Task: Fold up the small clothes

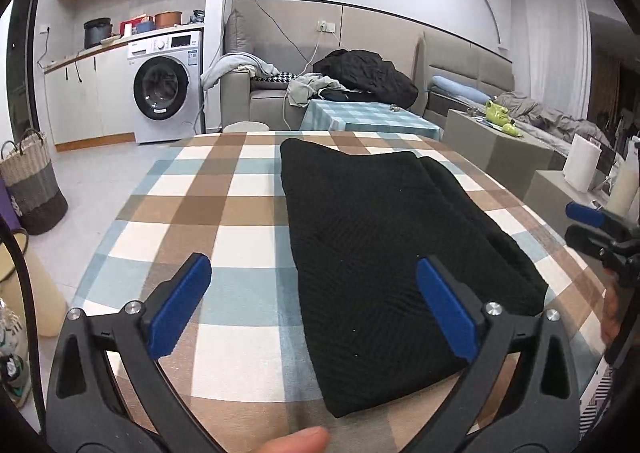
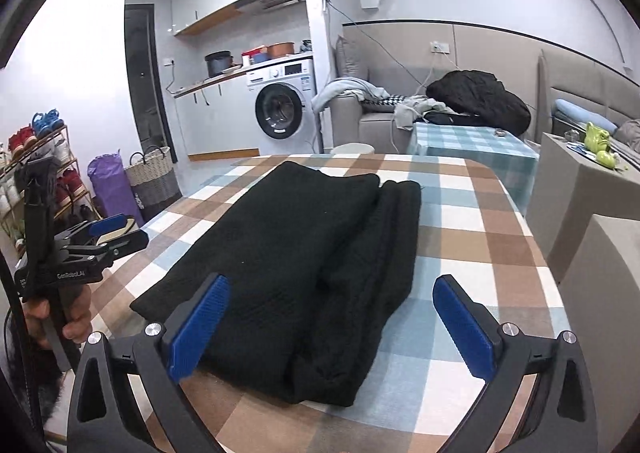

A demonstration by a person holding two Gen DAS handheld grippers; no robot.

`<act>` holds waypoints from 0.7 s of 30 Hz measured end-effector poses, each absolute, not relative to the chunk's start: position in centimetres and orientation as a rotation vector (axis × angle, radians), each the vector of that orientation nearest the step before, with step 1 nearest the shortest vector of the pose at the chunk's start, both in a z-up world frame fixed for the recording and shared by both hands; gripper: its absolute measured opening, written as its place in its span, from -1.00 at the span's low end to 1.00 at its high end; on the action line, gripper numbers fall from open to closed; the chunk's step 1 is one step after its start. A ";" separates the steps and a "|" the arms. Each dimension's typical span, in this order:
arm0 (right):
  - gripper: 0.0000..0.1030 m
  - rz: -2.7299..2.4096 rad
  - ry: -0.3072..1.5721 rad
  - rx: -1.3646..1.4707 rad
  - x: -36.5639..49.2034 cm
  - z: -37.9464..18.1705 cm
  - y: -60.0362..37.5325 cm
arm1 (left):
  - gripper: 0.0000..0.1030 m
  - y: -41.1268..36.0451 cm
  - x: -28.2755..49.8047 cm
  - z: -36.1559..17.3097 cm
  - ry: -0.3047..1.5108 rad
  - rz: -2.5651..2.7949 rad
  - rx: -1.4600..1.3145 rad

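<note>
Folded black garment lies lengthwise toward 12 o'clock on the checked desk — left claw and right claw both spread, empty, at its near end

Black garment on brown-blue-white checked tablecloth

Your left tool hangs wide open over the checked surface, its right blue pad over the near end of the folded black garment, its left pad over bare cloth. Garment lies flat, long axis running away from you, a second folded layer showing along its right edge. Your right tool pokes in at the far right edge, off the garment; can't tell its jaw state from here.
</note>
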State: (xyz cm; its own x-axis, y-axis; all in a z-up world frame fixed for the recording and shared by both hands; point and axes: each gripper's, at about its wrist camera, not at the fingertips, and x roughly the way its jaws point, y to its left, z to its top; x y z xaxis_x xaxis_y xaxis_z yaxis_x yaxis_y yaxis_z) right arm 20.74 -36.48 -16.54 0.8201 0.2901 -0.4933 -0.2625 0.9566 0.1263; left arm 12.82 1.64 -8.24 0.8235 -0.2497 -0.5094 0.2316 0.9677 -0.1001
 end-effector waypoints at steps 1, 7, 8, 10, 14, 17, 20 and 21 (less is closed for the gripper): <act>1.00 0.296 0.530 0.054 20.6 -16.6 -36.4 | 0.98 1.7 12.8 -8.4 0.543 -0.253 -0.043; 1.00 0.319 0.513 0.047 20.5 -17.2 -35.8 | 0.98 1.8 13.3 -9.3 0.543 -0.250 -0.055; 1.00 0.322 0.508 0.049 20.5 -17.3 -35.8 | 0.98 1.8 13.3 -9.4 0.539 -0.256 -0.054; 1.00 0.328 0.501 0.056 20.4 -17.4 -35.7 | 0.98 1.8 13.3 -9.5 0.538 -0.260 -0.052; 1.00 0.331 0.480 0.062 20.1 -17.6 -35.6 | 0.98 1.7 13.1 -9.5 0.529 -0.266 -0.049; 1.00 0.336 0.467 0.078 19.9 -17.7 -35.7 | 0.98 1.5 13.0 -9.5 0.525 -0.273 -0.042; 1.00 0.338 0.456 0.081 19.8 -17.7 -35.7 | 0.98 1.4 13.0 -9.5 0.521 -0.281 -0.038; 1.00 0.343 0.450 0.082 19.7 -17.7 -35.7 | 0.98 1.4 13.0 -9.5 0.522 -0.282 -0.037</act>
